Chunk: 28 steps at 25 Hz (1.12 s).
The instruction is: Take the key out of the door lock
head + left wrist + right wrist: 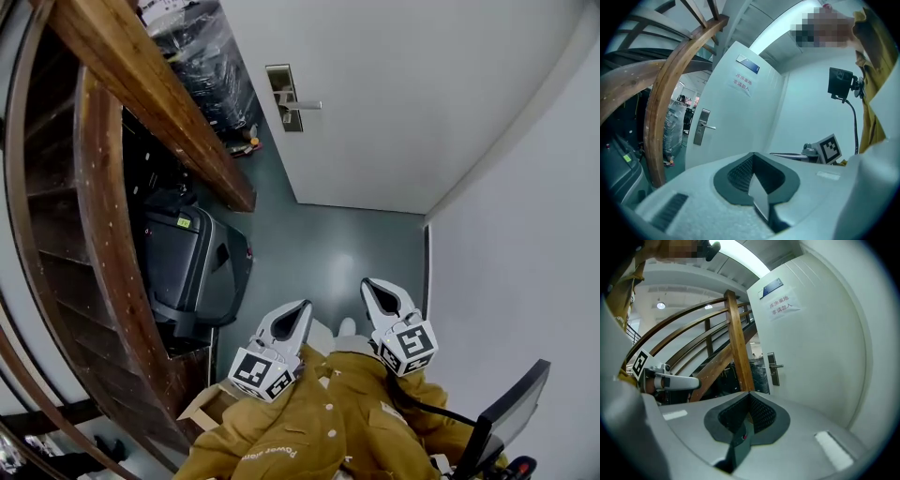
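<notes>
Head view: both tools low, close in front of a mustard-yellow jacket [319, 422], pointing forward over a grey-green floor [328, 253].

Left gripper [300, 307]: clenched, tips meeting, nothing between them; same in the left gripper view [752, 157].

Right gripper [370, 284]: likewise pinched together and empty, confirmed in the right gripper view [749, 394].

Well ahead of both tools: white flat-panel door [403, 94] bearing a brushed-metal lock plate [279, 97] with a lever handle [302, 106]. From the left tool, plate up and left of the tips [701, 126]; from the right tool, up and just right of the tips [772, 369].

Small metal key: not resolvable at this range; presumably seated in the plate below the lever.

To the left of the left tool: curved brown wooden stair rail [150, 94] and a black hard-shell case [192, 267].

Step in hand, as judged: approach, not yet at the lock.

Notes for doing it well:
- Close the gap first; pick one tool, probably the right, as better lined up with the plate.
- Part the jaws before arrival, not at the lock.
- Come in below the lever, jaws flat to the key bow.
- Pinch the bow firmly, return to the neutral slot angle if turned, then draw straight back along the keyway without sideways twist.
- Keep the idle tool clear of the rail.
</notes>
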Tool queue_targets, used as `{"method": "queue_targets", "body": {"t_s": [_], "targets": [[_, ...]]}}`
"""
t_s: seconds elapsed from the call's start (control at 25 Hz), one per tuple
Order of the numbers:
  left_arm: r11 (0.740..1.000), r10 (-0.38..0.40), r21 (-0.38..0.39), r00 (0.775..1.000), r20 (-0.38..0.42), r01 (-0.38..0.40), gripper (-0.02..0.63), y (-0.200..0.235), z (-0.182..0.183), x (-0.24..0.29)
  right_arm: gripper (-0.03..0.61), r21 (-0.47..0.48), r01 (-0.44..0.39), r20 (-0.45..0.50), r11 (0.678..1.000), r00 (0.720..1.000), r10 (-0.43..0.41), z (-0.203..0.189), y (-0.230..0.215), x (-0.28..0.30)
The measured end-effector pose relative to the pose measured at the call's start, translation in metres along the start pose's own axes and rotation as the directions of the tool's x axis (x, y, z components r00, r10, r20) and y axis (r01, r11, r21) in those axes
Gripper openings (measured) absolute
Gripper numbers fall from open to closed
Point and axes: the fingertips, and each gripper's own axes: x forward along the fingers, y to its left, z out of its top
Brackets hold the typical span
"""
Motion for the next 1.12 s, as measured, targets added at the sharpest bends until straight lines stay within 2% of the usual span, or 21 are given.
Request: {"method": "queue_targets", "body": {"t_s": [0.16,0.4,0.56,0.72,0.92,1.12], "targets": [[1.000,0.012,-0.004,1.000,0.002,-0.012,-0.005,0.048,0.017,0.032,0.006,0.010,-0.004,-0.011,1.000,1.000,0.004,0.007,-0.017,0.045],[1.000,-0.015,-0.001,1.000,0.011,0.015,-0.005,0.124,0.056,0.079,0.006,0.033,0.064,0.007,0.997,0.998,-0.064,0.034,-0.050,0.116],[0.999,-0.050,-0.002,0.999,0.011,0.050,-0.005,0.164,0.074,0.105,0.006,0.009,0.083,0.025,0.997,0.996,-0.083,0.056,-0.060,0.162],[0.996,-0.083,-0.020,0.996,0.008,0.083,-0.005,0.187,0.086,0.124,0.006,0.004,0.096,0.015,0.995,0.995,-0.096,0.066,-0.064,0.190],[0.994,-0.085,-0.063,0.996,0.016,0.085,-0.005,0.212,0.097,0.147,0.006,0.013,0.098,0.002,0.995,0.995,-0.098,0.076,-0.071,0.212],[0.994,-0.094,-0.059,0.996,-0.004,0.093,-0.005,0.230,0.096,0.178,0.006,-0.023,0.081,-0.003,0.996,0.997,-0.081,0.088,-0.085,0.224]]}}
